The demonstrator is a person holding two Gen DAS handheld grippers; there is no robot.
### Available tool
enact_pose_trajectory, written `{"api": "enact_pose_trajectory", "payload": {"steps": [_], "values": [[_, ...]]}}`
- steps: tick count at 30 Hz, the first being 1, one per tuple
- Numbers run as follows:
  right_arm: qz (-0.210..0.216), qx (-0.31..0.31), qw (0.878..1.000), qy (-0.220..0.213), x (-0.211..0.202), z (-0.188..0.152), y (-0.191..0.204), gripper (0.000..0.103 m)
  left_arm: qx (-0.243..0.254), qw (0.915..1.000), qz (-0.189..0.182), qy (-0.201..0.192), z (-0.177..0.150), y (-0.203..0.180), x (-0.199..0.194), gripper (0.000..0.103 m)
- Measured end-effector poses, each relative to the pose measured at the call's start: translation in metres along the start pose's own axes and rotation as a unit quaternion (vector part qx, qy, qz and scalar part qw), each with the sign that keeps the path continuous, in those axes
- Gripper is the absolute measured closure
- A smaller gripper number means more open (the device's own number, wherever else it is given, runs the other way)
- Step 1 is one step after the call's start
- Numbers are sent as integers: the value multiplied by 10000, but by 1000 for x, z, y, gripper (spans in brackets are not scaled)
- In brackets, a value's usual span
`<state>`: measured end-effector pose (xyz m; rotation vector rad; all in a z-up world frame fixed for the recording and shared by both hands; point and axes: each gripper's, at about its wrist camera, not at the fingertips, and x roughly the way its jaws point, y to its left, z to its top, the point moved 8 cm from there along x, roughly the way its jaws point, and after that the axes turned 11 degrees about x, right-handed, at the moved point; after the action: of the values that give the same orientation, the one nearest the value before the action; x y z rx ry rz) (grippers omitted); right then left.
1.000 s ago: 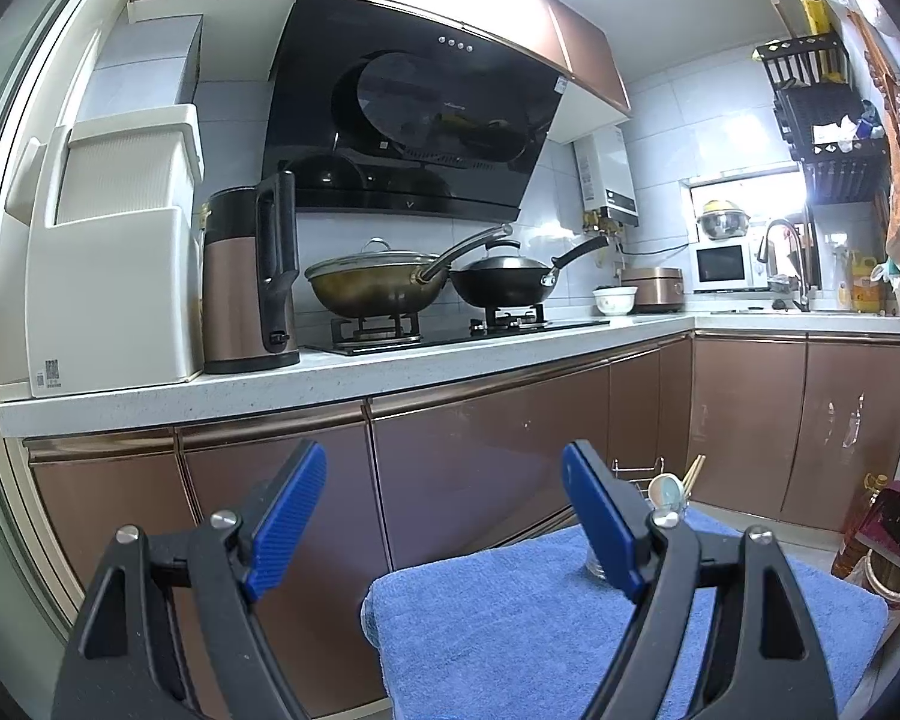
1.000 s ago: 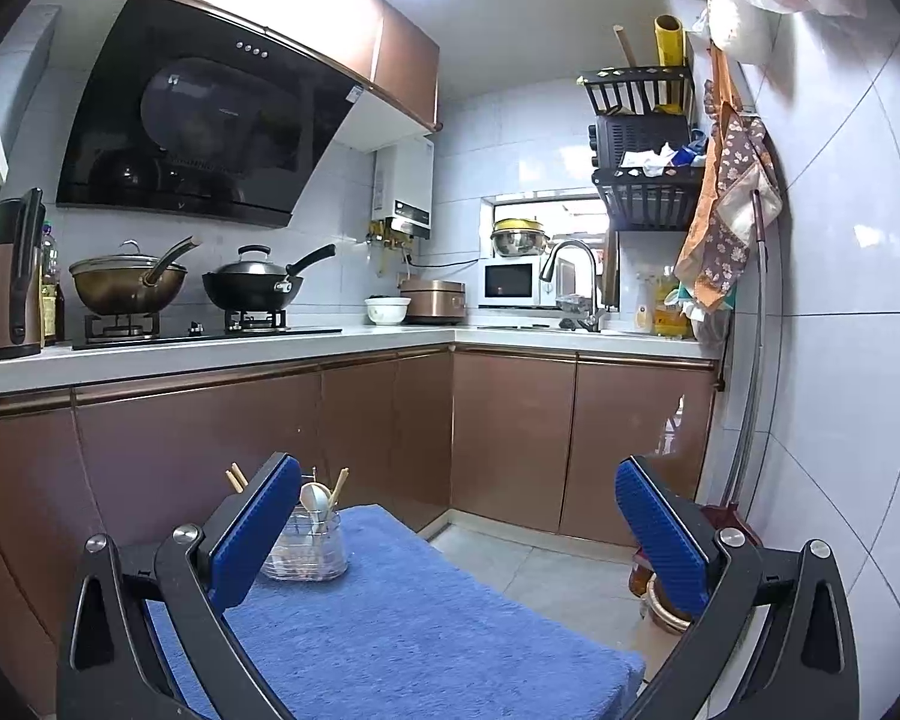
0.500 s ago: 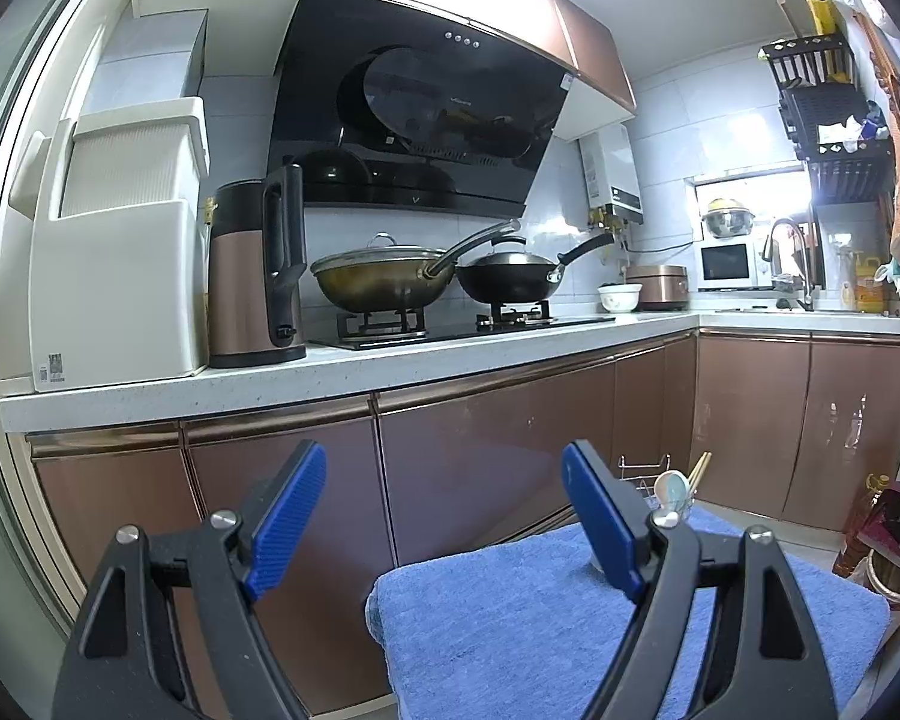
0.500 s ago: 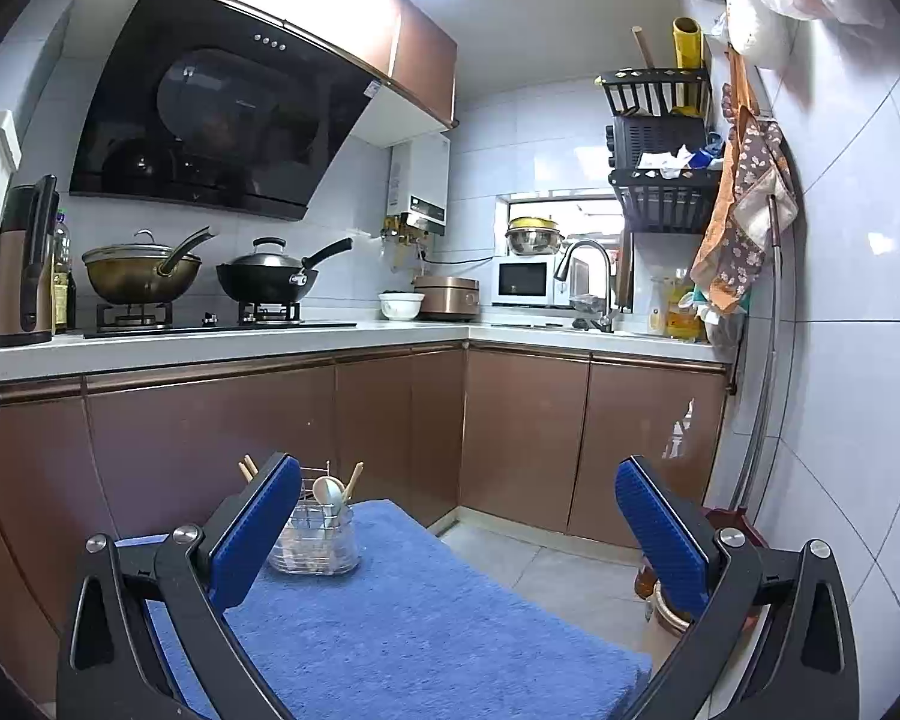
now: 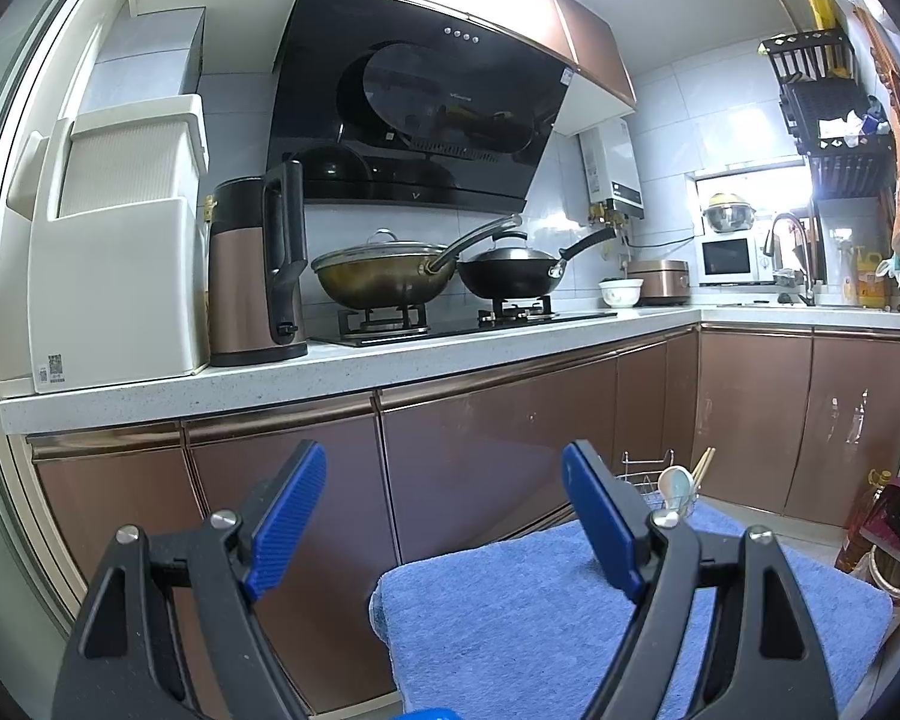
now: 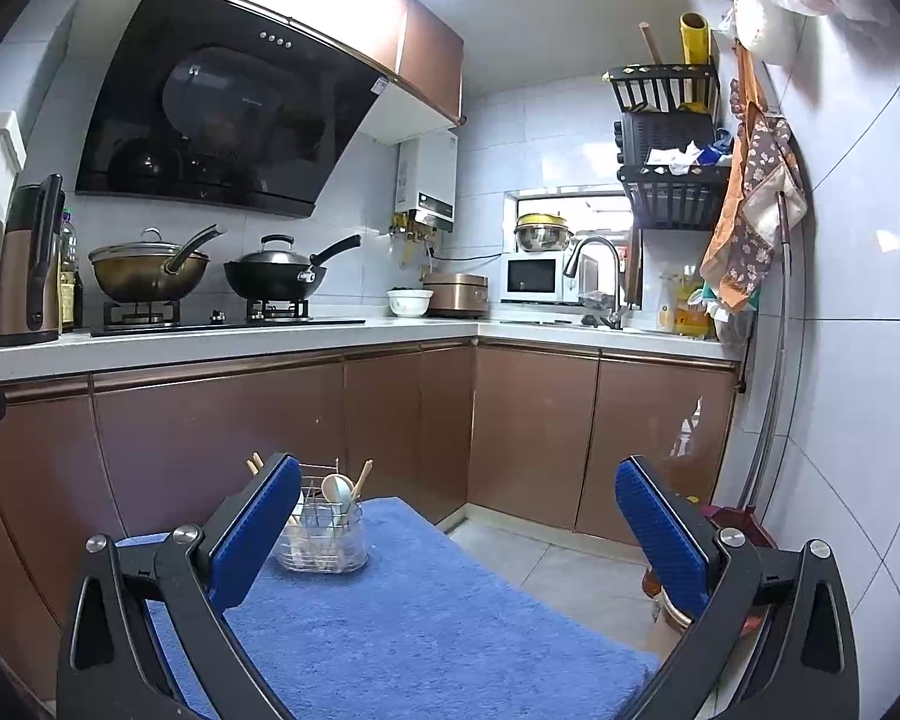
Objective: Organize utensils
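Observation:
A clear utensil holder with a wire rack [image 6: 321, 534] stands at the far left end of a blue towel [image 6: 402, 618]. It holds a white spoon [image 6: 337, 489] and wooden chopsticks [image 6: 363, 476], all upright. My right gripper [image 6: 459, 498] hangs open above the towel, the holder just behind its left finger. In the left wrist view the same holder [image 5: 660, 483] peeks out behind the right finger, with its spoon [image 5: 675, 486] showing. My left gripper [image 5: 444, 486] is open and empty, held over the towel's [image 5: 570, 618] near left corner.
Brown cabinet doors [image 6: 222, 438] run close behind the towel under a white counter [image 5: 330, 369]. On it are a kettle [image 5: 255, 264], two pans on a hob [image 5: 438, 276] and a white appliance [image 5: 111, 252]. Tiled floor [image 6: 570, 570] lies to the right, a white wall [image 6: 858, 360] beyond.
Both views have shifted slightly: the holder sits a little further right and lower in each frame. Both grippers stay open and empty.

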<state>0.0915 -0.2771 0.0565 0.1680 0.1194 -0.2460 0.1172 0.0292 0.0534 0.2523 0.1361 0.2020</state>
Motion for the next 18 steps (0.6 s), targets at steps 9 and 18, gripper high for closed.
{"api": "enact_pose_trajectory", "payload": {"steps": [9, 18], "values": [[39, 21, 10000, 75, 3, -1, 2, 0, 33, 10000, -15, 23, 0, 1, 3, 23], [66, 51, 9999, 87, 5, 1, 3, 0, 46, 10000, -34, -12, 3, 3, 5, 23]]}}
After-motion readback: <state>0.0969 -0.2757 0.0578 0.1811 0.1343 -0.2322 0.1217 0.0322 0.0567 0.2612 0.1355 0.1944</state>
